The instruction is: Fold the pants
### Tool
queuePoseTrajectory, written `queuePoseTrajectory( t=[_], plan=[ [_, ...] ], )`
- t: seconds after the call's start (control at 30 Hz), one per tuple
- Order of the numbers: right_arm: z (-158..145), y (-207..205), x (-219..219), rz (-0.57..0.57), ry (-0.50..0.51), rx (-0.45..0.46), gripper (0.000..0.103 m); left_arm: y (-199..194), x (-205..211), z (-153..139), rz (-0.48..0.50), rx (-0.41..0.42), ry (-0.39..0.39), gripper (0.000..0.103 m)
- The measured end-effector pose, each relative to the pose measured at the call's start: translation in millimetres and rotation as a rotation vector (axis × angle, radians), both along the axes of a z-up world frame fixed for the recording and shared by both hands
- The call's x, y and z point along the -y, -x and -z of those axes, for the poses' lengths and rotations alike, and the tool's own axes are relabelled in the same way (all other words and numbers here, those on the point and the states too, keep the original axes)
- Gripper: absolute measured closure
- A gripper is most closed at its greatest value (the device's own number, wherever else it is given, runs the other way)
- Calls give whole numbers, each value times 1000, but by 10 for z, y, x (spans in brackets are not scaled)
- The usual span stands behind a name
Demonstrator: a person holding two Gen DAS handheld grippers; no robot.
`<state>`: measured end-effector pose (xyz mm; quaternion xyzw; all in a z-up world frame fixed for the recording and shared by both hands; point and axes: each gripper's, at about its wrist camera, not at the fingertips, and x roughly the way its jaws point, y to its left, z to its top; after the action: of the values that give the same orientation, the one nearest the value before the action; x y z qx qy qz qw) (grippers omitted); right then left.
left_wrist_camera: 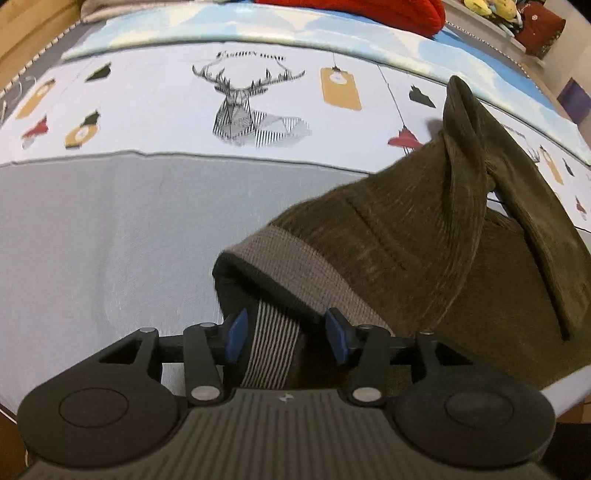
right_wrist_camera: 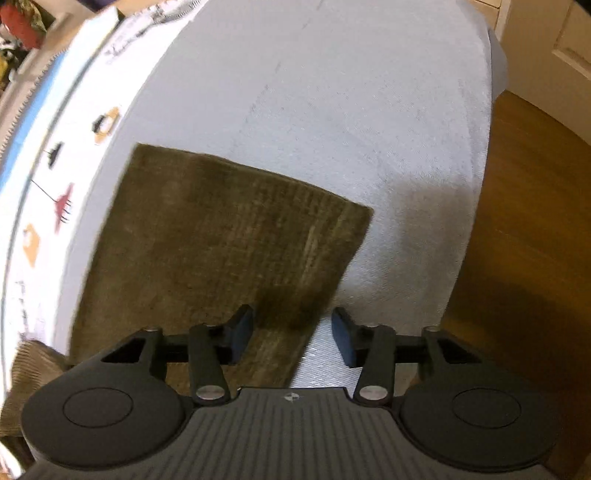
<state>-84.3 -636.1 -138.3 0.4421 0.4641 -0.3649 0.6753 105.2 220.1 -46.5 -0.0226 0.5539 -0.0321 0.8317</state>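
Olive-brown corduroy pants (left_wrist_camera: 424, 240) lie bunched on the bed in the left wrist view, with a fold standing up at the right. Their ribbed grey waistband (left_wrist_camera: 295, 258) curls toward my left gripper (left_wrist_camera: 287, 334). That gripper is open; a striped stretch of waistband lies between the blue pads (left_wrist_camera: 236, 332) without being pressed. In the right wrist view one pants leg (right_wrist_camera: 221, 236) lies flat on the sheet, its hem toward the far right. My right gripper (right_wrist_camera: 291, 336) hovers open over the leg's near edge, holding nothing.
The bed has a plain grey sheet (left_wrist_camera: 110, 240) and a printed cover with a deer (left_wrist_camera: 243, 107). A red cloth (left_wrist_camera: 369, 11) lies at the far side. Right of the bed's edge are a wooden floor (right_wrist_camera: 524, 221) and a white door (right_wrist_camera: 554, 37).
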Motion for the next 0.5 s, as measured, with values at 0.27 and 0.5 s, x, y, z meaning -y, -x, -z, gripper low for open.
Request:
queuePoseTrajectory(
  t=[0.27,0.5],
  plan=[
    [-105,106,17,47,64,5,91,-82,287,-168,47,79,57,50],
    [-759,-195,-389,-136,482,46,84,115,995,-22,383,61,-52,33]
  ],
)
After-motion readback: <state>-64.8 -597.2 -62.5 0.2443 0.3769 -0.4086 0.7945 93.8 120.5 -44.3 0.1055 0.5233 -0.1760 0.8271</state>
